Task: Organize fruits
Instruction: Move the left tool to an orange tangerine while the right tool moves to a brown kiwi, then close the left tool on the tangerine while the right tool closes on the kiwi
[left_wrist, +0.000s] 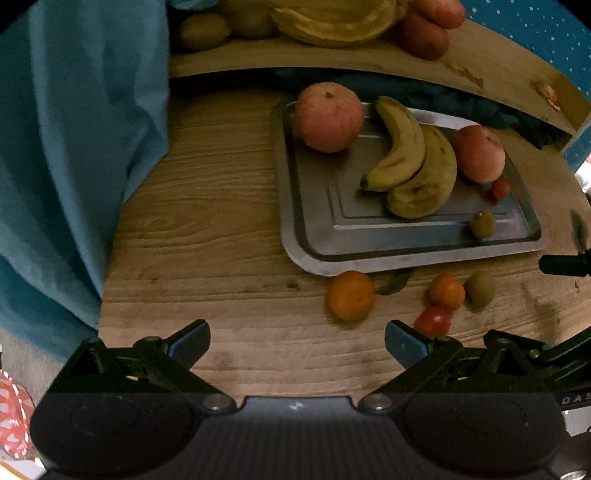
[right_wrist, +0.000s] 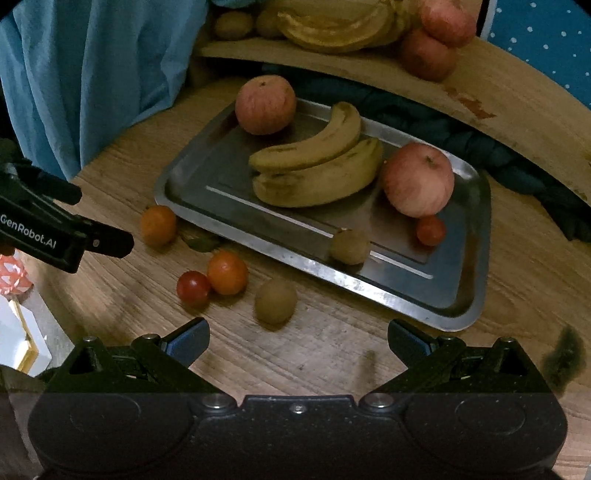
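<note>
While the wooden table holds everything, your metal tray already carries most of the fruit: two apples at opposite ends, two bananas between them, then a kiwi and a cherry tomato near the front rim. You have four small pieces left on the bare wood just in front of the tray: two oranges, well apart, another kiwi and a second tomato touching the nearer orange. You hold both tools empty. Your left gripper stands wide open above the wood, and your right gripper is spread just as wide, with the loose kiwi just ahead of it. By this count you look past halfway.
</note>
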